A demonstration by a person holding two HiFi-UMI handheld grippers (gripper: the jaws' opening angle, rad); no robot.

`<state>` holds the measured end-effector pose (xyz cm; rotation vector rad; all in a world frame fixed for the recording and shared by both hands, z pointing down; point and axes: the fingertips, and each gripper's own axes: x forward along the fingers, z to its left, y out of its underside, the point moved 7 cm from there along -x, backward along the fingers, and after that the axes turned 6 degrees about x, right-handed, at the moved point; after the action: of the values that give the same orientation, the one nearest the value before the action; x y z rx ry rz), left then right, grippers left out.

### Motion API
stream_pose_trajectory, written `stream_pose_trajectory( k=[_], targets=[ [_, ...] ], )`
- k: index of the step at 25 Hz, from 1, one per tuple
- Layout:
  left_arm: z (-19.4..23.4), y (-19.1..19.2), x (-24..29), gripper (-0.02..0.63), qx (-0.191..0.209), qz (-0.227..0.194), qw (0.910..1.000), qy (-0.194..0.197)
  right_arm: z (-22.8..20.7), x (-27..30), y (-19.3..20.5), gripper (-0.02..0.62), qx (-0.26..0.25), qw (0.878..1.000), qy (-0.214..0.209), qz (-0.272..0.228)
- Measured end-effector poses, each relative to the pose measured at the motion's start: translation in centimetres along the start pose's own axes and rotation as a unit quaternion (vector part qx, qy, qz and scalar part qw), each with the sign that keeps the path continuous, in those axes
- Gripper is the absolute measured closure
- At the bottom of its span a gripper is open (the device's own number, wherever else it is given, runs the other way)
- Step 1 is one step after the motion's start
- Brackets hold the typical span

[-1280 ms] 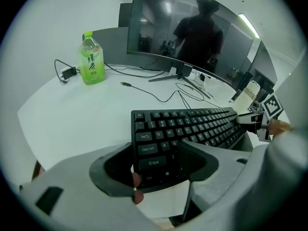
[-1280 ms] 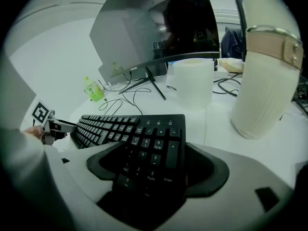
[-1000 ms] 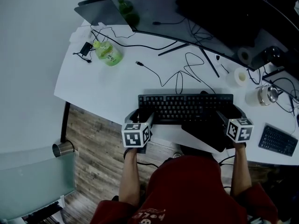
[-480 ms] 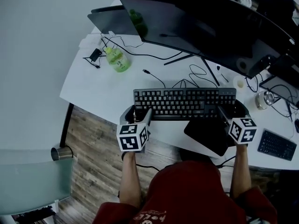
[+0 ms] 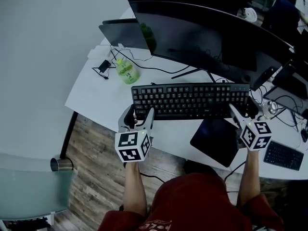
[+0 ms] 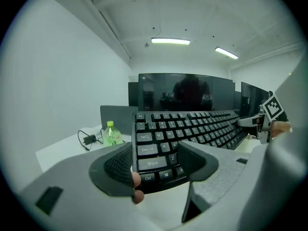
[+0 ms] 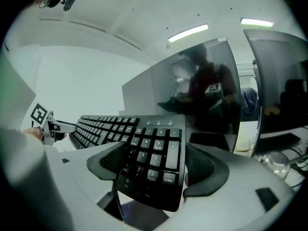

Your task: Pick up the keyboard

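A black full-size keyboard (image 5: pixel 190 100) hangs level above the white desk (image 5: pixel 96 97), in front of the monitor. My left gripper (image 5: pixel 138 119) is shut on its left end; in the left gripper view the pads flank the Shift and Ctrl keys of the keyboard (image 6: pixel 192 129), held by the left gripper (image 6: pixel 153 165). My right gripper (image 5: pixel 243 110) is shut on the number-pad end, and the right gripper view shows the keyboard (image 7: pixel 154 148) wedged between the jaws of the right gripper (image 7: pixel 153 170). The keyboard's cable is hidden.
A wide dark monitor (image 5: pixel 207 32) stands just behind the keyboard. A green bottle (image 5: pixel 127 72) and a charger (image 5: pixel 103 66) sit at the back left. A black pad (image 5: pixel 215 139) lies under the right end. A second small keyboard (image 5: pixel 284 155) lies at far right.
The keyboard has risen off the desk and moved toward the monitor, carried by both grippers. The black pad under it is now uncovered.
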<state>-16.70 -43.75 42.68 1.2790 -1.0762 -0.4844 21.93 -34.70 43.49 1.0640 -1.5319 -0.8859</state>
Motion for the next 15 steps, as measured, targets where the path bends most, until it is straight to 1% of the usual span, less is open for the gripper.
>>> stream_pose_trajectory(
  k=[7, 12, 15],
  targets=[
    [0.7, -5.4, -2.0, 0.314, 0.014, -0.077, 0.9968, -0.017, 1.4, -1.5, -6.0, 0.212, -0.031, 0.996, -0.008, -0.079],
    [0.9, -8.3, -4.0, 0.314, 0.031, -0.135, 0.9899, -0.029, 2.4, -3.2, -8.6, 0.212, -0.045, 0.99, -0.012, -0.135],
    [1.2, -10.6, -5.2, 0.314, 0.04, -0.17, 0.984, -0.036, 3.4, -4.4, -11.0, 0.212, -0.059, 0.983, -0.015, -0.176]
  ],
)
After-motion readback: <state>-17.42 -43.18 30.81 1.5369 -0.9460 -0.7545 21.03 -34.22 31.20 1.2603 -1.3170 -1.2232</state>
